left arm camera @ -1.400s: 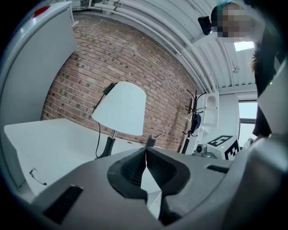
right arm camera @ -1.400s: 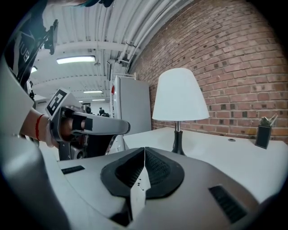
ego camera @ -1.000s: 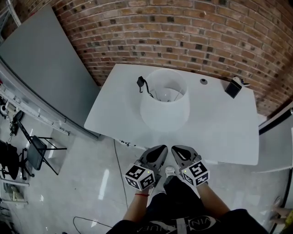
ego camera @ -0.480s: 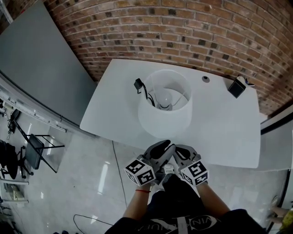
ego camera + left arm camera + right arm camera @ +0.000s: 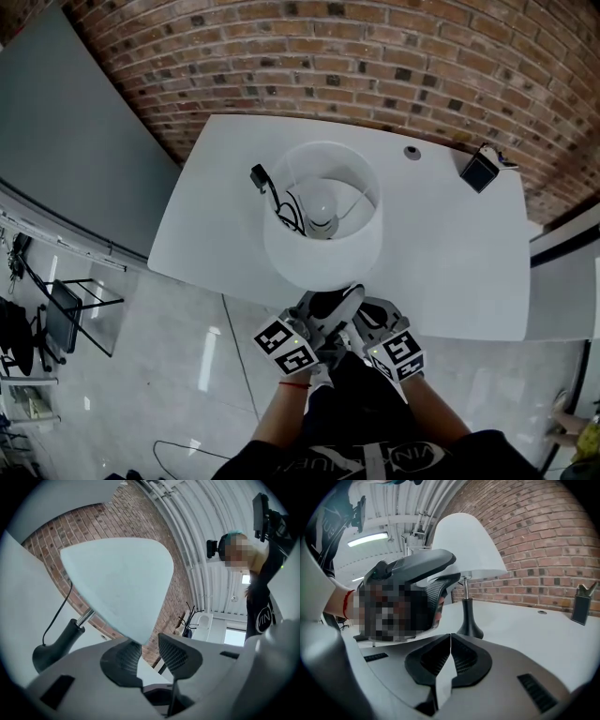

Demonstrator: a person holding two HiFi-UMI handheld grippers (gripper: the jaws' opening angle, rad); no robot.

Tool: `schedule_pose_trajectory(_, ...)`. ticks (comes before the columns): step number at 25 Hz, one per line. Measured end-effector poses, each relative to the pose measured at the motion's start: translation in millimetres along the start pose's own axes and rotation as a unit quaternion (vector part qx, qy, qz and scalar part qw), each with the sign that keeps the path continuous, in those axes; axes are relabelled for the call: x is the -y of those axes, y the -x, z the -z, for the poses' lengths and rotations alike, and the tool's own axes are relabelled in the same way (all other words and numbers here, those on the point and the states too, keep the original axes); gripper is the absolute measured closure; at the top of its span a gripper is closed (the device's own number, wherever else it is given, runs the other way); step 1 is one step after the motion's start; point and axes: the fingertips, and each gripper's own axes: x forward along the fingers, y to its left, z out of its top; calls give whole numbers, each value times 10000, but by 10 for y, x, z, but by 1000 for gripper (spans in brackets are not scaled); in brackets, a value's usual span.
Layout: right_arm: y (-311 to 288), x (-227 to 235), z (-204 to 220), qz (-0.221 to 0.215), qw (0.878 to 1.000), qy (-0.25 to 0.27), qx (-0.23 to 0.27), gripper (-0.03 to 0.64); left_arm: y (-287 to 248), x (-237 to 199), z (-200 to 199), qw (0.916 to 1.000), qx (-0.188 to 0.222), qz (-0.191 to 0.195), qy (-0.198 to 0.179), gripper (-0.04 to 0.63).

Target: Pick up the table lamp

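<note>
At the near edge of the white bench [image 5: 450, 272], dead ahead at twelve o'clock from my two hands, stands the table lamp [image 5: 323, 234], upright and roughly in the middle of the top. From the head view I look down into its white shade [image 5: 281, 253] and see the bulb [image 5: 322, 200] inside. A black cord [image 5: 274, 192] climbs out over the rim at about ten o'clock and ends in a dark plug lying on the bench beside the shade.

My left claw [image 5: 351, 296] reaches up to the shade's near rim at six o'clock. In the left gripper view its two pads are spread [image 5: 149, 649], and the lower edge of the shade [image 5: 117, 583] comes down right at their mouth, over the left pad; I cannot tell whether it touches. The lamp's dark base [image 5: 54, 646] and bright metal stem show at eight o'clock in that view.

My right claw [image 5: 371, 309] sits just beside the left, at its three o'clock, lower and short of the shade. Its pads are pressed together with nothing between them [image 5: 450, 639]. Beyond them I see the base [image 5: 469, 626] standing on the bench.

A small black object [image 5: 480, 170] stands at the far corner, at two o'clock from the lamp, well apart from it. Behind the bench runs a brick wall [image 5: 375, 56].
</note>
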Motion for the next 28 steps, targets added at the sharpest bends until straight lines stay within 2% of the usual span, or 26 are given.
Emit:
schedule_pose_trajectory(7,-33,53,67,-27,10000,-71,-53,614,-96,-86,-70,9998,151,-22,-157,503)
schedule_pose_trajectory(11,-70,52,83,-55,9999,-83,-81,614,-109,-56,-72,9994,95,50,-324,547)
schedule_pose_trajectory(18,-174,86,17,-104,9999,-104,-69,614,-144,-97,-191,9983,37,59,-582,569)
schedule_pose_trajectory(23,-284,147,-119,-176,9998,-111,-4,614,-193,-164,-364,9979,114,11,-642,575)
schedule_pose_trajectory(28,-427,298,-311,-154,9998,-51,84,614,-243,-293,-621,9982,294,-21,-516,580)
